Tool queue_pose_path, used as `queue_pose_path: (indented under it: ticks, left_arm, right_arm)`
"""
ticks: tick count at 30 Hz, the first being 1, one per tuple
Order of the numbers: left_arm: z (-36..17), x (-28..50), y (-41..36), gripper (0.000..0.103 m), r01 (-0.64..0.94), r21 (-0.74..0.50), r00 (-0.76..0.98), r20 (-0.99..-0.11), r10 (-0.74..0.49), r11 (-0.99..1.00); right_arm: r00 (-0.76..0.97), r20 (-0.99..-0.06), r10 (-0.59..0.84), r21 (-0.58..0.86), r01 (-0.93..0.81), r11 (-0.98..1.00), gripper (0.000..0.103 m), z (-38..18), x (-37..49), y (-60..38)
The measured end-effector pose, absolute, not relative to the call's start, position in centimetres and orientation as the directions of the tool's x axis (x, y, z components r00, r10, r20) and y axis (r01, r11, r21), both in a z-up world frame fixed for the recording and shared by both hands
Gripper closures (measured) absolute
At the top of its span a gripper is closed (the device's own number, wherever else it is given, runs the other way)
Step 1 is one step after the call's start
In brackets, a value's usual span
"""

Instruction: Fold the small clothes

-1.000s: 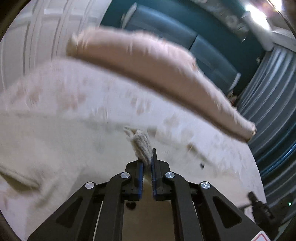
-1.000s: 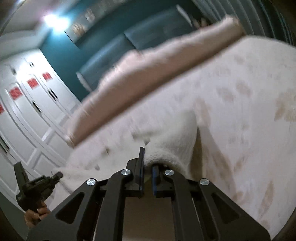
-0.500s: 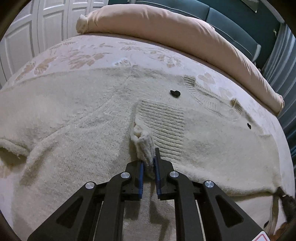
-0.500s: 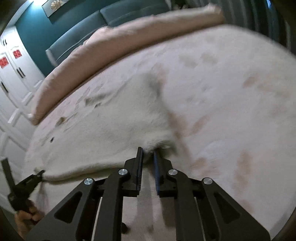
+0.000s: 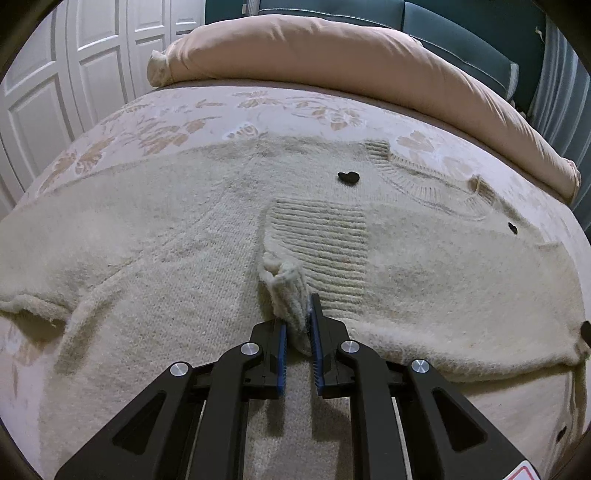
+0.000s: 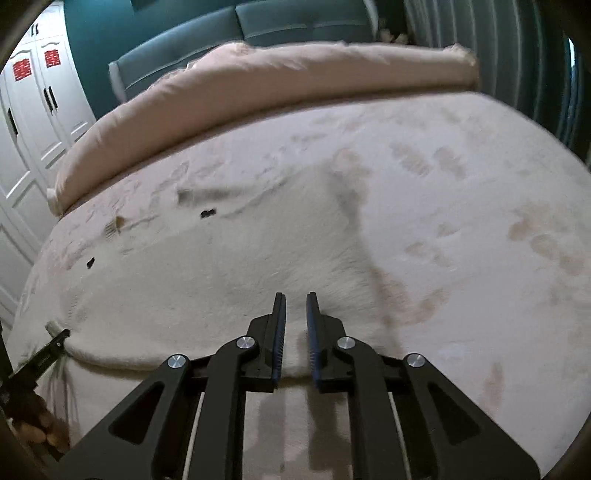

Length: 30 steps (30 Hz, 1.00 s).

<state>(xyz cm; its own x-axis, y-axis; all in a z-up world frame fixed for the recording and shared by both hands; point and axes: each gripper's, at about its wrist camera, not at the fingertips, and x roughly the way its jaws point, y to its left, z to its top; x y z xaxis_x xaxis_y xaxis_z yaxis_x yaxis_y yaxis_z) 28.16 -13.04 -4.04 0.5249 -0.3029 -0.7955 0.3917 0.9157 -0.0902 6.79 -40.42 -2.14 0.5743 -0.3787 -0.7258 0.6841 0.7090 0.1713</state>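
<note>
on bed (image 5: pixel 288 99), sweater cuff (image 5: pixel 286 295) in left gripper (image 5: pixel 297 328)

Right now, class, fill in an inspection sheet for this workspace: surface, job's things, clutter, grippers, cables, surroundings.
Surface: bed with a pale floral cover.
Job's things: cream knit sweater spread flat, dark heart buttons showing, ribbed cuff lying on its middle.
Clutter: nothing seen.
Grippers: left gripper shut on a bunch of sweater knit; right gripper open above the sweater's near edge, holding nothing.
Cables: nothing seen.
Surroundings: pink rolled duvet at the far side, white panelled wardrobe doors, teal headboard.
</note>
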Motion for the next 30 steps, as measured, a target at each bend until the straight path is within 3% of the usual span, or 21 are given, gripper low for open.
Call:
queue_pose_path:
  ticks: [3,7,10,15,16,19,22,26,30]
  left_arm:
    - [-3.9,28.0,-13.2,0.091,0.393,-0.074,0.533,-0.794,-0.293,0.916]
    - [-3.8,28.0,-13.2,0.09,0.392,-0.07,0.538,-0.791,-0.29,0.917]
    - [-3.8,27.7,-13.5,0.09,0.392,-0.047,0.549,-0.789,-0.275,0.919]
    - [-3.6,27.6,-13.6,0.088,0.387,-0.023,0.564,-0.785,-0.256,0.922]
    - [-3.4,27.5,-13.3,0.082,0.38,-0.031,0.567,-0.782,-0.259,0.925]
    - [-2.0,26.7,-10.5,0.037,0.286,-0.062,0.607,-0.76,-0.23,0.956]
    - [-0.8,26.2,-5.5,0.031,0.222,-0.141,0.612,-0.75,-0.251,0.965]
    - [0.2,27.0,4.3,0.019,0.087,-0.188,0.621,-0.758,-0.201,0.978]
    - [0.0,30.6,16.5,0.018,-0.144,-0.18,0.593,-0.803,-0.06,0.973]
  right_arm:
    - [0.514,-0.78,-0.357,0.125,0.686,0.716,0.096,-4.4,7.1,-41.3]
    - [0.56,-0.726,-0.399,0.141,0.689,0.711,0.092,-1.9,6.2,-40.4]
    - [0.493,-0.775,-0.396,0.083,0.7,0.71,0.094,-3.9,6.8,-40.5]
    - [0.518,-0.737,-0.435,0.057,0.689,0.723,0.093,-2.3,6.6,-38.5]
    - [0.522,-0.737,-0.43,0.069,0.69,0.72,0.092,-2.1,6.3,-37.9]
    - [0.527,-0.738,-0.421,0.078,0.686,0.723,0.086,-2.5,5.2,-36.1]
    - [0.523,-0.749,-0.407,0.056,0.662,0.747,0.085,-3.5,4.6,-33.9]
    - [0.5,-0.752,-0.429,0.028,0.675,0.737,0.063,-3.9,3.8,-32.9]
    - [0.475,-0.757,-0.45,0.012,0.698,0.716,0.047,-4.4,3.7,-33.1]
